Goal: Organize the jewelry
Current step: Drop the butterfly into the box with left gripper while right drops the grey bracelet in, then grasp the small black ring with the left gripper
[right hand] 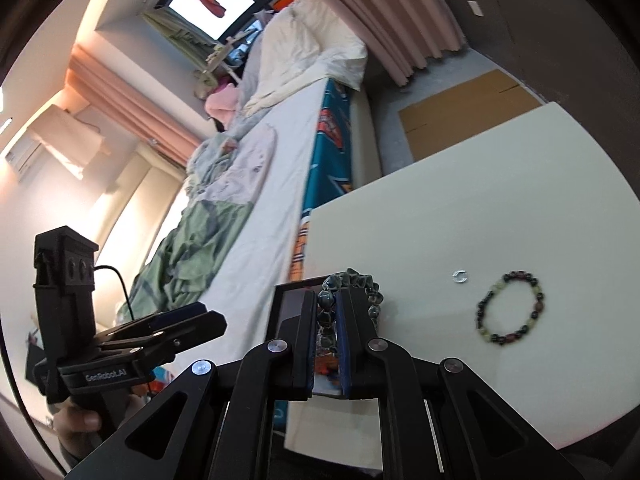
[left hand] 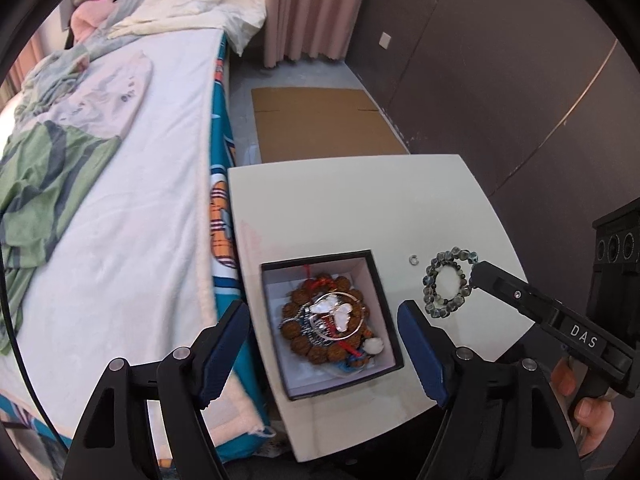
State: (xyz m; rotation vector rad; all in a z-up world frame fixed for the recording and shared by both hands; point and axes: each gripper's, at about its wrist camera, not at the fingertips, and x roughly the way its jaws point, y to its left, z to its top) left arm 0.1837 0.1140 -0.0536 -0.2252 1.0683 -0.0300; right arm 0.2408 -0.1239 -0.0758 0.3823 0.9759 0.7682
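Observation:
A black-rimmed box (left hand: pixel 384 296) with a white lining sits on the white table (left hand: pixel 360 208). It holds a brown bead bracelet (left hand: pixel 296 320) and a silver butterfly piece (left hand: pixel 334 312). My left gripper (left hand: pixel 324 352) is open and empty, hovering over the box. My right gripper (right hand: pixel 325 312) is shut on a grey-blue bead bracelet (right hand: pixel 360 284), which also shows in the left wrist view (left hand: pixel 430 284), lifted just off the table. A smaller dark and green bead bracelet (right hand: pixel 510 307) lies flat on the table, with a small silver ring (right hand: pixel 460 277) beside it.
A bed (left hand: pixel 132 184) with white sheet and green bedding runs along the table's left edge. Flat cardboard (left hand: pixel 324 124) lies on the floor behind the table. A dark wall (left hand: pixel 500 80) stands to the right.

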